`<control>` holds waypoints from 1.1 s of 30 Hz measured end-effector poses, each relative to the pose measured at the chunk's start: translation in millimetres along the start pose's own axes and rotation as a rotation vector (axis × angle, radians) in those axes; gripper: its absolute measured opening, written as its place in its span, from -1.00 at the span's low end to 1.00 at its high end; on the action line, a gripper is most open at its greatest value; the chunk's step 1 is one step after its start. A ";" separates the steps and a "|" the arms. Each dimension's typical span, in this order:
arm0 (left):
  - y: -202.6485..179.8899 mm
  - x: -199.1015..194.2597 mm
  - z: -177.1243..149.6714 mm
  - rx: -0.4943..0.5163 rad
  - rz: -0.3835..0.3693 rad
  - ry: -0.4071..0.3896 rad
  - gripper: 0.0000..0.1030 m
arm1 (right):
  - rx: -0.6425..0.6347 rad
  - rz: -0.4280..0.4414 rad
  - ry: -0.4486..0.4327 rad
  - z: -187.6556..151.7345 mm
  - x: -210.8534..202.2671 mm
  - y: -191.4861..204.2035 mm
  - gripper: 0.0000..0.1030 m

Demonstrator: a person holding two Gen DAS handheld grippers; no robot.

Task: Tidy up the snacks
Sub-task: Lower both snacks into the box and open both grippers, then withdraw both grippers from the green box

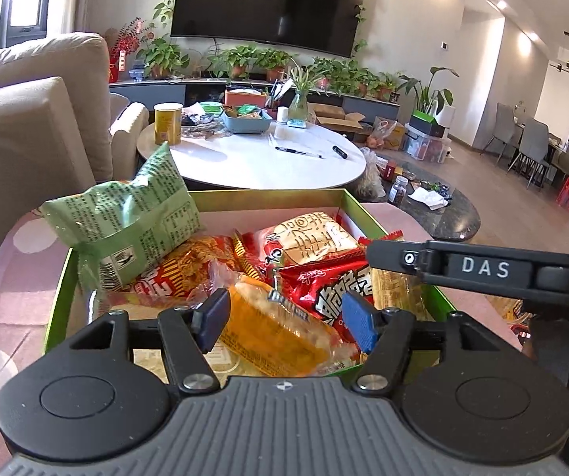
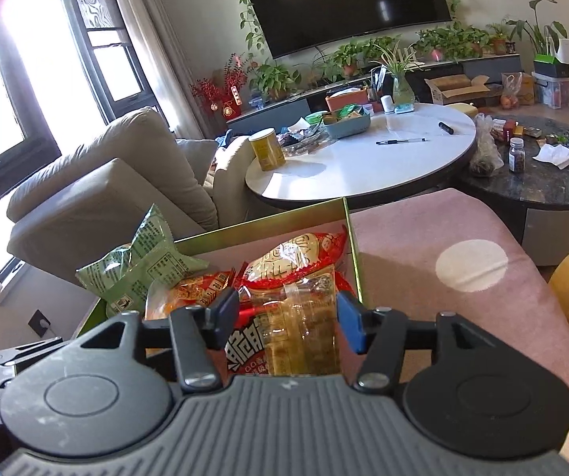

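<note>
A green-rimmed box (image 1: 268,195) on a pink cloth holds several snack packs: a pale green bag (image 1: 125,222) propped at its left, red packs (image 1: 324,289) and a clear orange-yellow pack (image 1: 280,325). My left gripper (image 1: 284,323) is open over the orange-yellow pack, pads either side without squeezing. My right gripper (image 2: 288,321) is open, with a clear pack of brown biscuits (image 2: 304,325) between its pads; whether the pads touch it I cannot tell. The right gripper's body also shows in the left wrist view (image 1: 483,273). The green bag (image 2: 141,273) and box (image 2: 284,214) show in the right wrist view.
A round white table (image 1: 256,158) beyond the box carries a yellow tin (image 1: 168,123), a blue basket (image 1: 245,119) and pens. A beige sofa (image 1: 34,119) stands at the left. A dark marble table (image 2: 542,174) with a jar and clutter lies at the right.
</note>
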State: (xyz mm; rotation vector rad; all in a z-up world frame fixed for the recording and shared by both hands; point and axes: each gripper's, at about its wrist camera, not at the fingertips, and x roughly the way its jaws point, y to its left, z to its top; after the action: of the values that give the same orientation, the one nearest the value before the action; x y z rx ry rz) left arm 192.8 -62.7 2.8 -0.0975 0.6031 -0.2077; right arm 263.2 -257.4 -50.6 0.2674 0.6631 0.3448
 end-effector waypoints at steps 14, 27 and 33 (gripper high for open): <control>3.1 -43.7 -9.3 0.016 0.021 -0.046 0.27 | -0.047 0.003 -0.008 -5.0 -26.1 15.7 0.25; 7.2 -82.7 -21.6 0.025 0.052 -0.062 0.36 | -0.115 0.037 0.038 -24.7 -50.1 38.6 0.25; 7.7 -103.3 -33.3 0.023 0.061 -0.061 0.39 | -0.136 0.044 0.055 -35.9 -61.4 46.9 0.25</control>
State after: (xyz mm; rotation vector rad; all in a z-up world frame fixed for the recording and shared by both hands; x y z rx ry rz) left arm 92.1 -33.3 31.4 -0.0633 0.5424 -0.1523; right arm 184.5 -234.2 -27.6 0.1436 0.6854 0.4383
